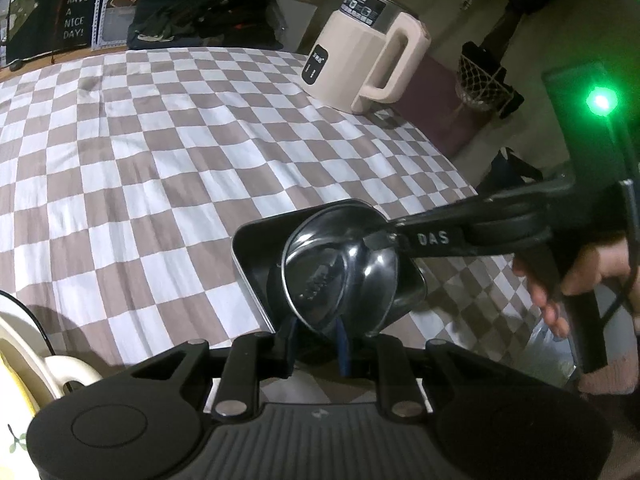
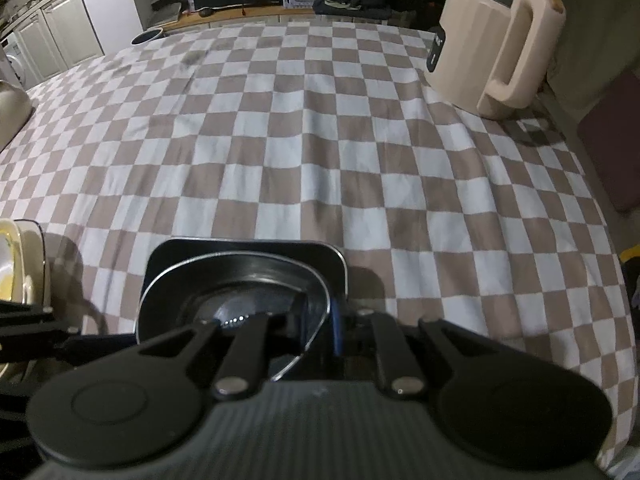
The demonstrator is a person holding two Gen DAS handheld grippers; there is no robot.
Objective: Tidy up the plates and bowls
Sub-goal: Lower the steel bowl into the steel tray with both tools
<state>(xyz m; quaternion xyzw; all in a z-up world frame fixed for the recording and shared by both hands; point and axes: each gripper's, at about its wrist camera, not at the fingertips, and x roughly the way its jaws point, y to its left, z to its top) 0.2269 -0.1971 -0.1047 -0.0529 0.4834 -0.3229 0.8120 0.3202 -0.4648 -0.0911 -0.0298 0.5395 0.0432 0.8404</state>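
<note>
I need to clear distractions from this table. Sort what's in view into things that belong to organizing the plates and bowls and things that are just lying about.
Belongs to the job:
- steel bowl, tilted, right gripper clamped on its rim
- dark square plate beneath the bowl
- left gripper at the bowl's near rim

Just lying about:
- beige electric kettle
- "Have a nice day" sign
- checkered tablecloth

Brown-and-white checked tablecloth point(image 1: 160, 168), cream kettle point(image 1: 360, 60)

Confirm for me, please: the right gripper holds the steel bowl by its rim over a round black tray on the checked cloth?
Not quite: the black tray is rectangular with rounded corners, as the right wrist view shows. The right gripper does hold the steel bowl by its rim, over the checked cloth.
</note>
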